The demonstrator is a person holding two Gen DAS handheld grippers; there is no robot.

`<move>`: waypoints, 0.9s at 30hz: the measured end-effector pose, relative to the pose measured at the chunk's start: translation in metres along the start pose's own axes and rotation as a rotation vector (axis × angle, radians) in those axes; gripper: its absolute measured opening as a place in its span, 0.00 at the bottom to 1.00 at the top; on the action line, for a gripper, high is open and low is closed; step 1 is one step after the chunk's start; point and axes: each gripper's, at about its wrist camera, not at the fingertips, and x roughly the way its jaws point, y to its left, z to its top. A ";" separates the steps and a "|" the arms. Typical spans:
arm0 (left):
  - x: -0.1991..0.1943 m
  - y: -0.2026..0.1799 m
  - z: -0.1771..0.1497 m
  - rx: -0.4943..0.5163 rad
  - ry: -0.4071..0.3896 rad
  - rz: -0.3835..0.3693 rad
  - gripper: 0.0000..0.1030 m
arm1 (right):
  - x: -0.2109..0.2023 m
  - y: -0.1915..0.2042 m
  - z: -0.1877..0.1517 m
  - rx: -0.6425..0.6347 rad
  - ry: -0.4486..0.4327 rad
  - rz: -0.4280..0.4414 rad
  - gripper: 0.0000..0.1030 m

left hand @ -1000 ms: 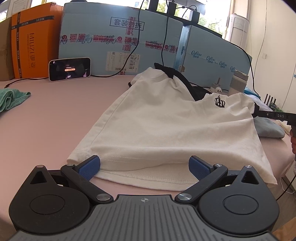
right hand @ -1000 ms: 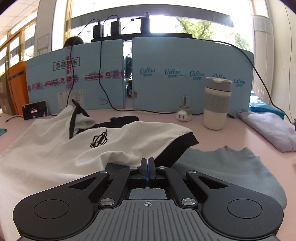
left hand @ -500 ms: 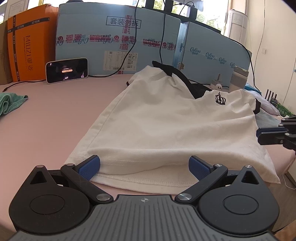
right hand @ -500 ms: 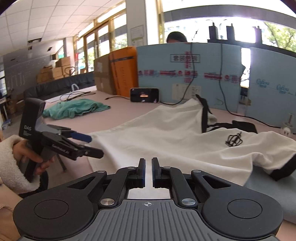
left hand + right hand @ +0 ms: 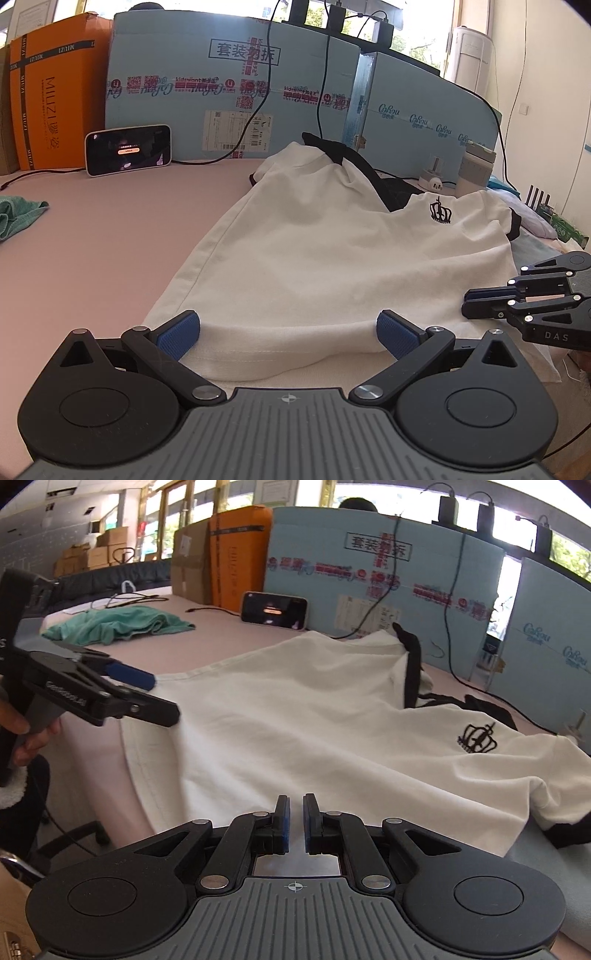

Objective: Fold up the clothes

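A white T-shirt (image 5: 314, 258) with black collar and cuffs and a black crown logo (image 5: 440, 213) lies spread on the pink table (image 5: 110, 240). My left gripper (image 5: 288, 325) is open wide, its blue pads either side of the near hem, which bulges up between them without being pinched. The right gripper (image 5: 467, 303) comes in from the right at the hem's right corner. In the right wrist view the right gripper (image 5: 295, 808) hovers low over the white T-shirt (image 5: 295, 720), a narrow gap between its pads and nothing in it. The left gripper (image 5: 160, 698) sits at the shirt's far corner.
A phone (image 5: 128, 149) leans on blue foam boards (image 5: 240, 81) at the back beside an orange box (image 5: 55, 96). A teal cloth (image 5: 18, 214) lies far left. A tumbler (image 5: 476, 170) and a charger stand back right. Grey-blue fabric (image 5: 554, 849) lies under the shirt's sleeve.
The right gripper swung left from the shirt's sleeve side to the hem beside the left gripper, and its pads parted slightly from fully shut. The left gripper stayed put.
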 end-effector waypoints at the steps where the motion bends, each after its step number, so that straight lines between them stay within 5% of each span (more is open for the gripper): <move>1: 0.000 0.002 0.000 -0.006 0.000 0.008 1.00 | 0.000 -0.005 -0.001 0.025 0.001 0.005 0.09; 5: 0.004 0.010 -0.001 -0.038 0.004 0.031 1.00 | -0.016 -0.003 0.000 0.049 -0.042 0.145 0.11; 7: 0.005 0.009 0.000 -0.033 0.003 0.036 1.00 | -0.024 0.011 0.003 0.012 -0.070 0.203 0.30; 9: 0.006 0.008 0.000 -0.023 0.004 0.042 1.00 | -0.029 0.027 0.004 -0.048 -0.103 0.196 0.77; 10: 0.006 0.007 0.000 -0.021 0.006 0.043 1.00 | -0.031 0.034 0.003 -0.091 -0.119 0.180 0.77; 13: 0.006 0.007 -0.001 -0.021 0.006 0.041 1.00 | -0.026 0.047 0.002 -0.163 -0.104 0.167 0.71; 21: 0.004 0.009 -0.001 -0.030 -0.003 0.033 1.00 | -0.007 0.036 0.002 -0.126 -0.038 0.144 0.02; 27: 0.002 0.009 -0.001 -0.026 -0.009 0.046 1.00 | -0.006 -0.010 0.013 0.129 -0.062 0.197 0.02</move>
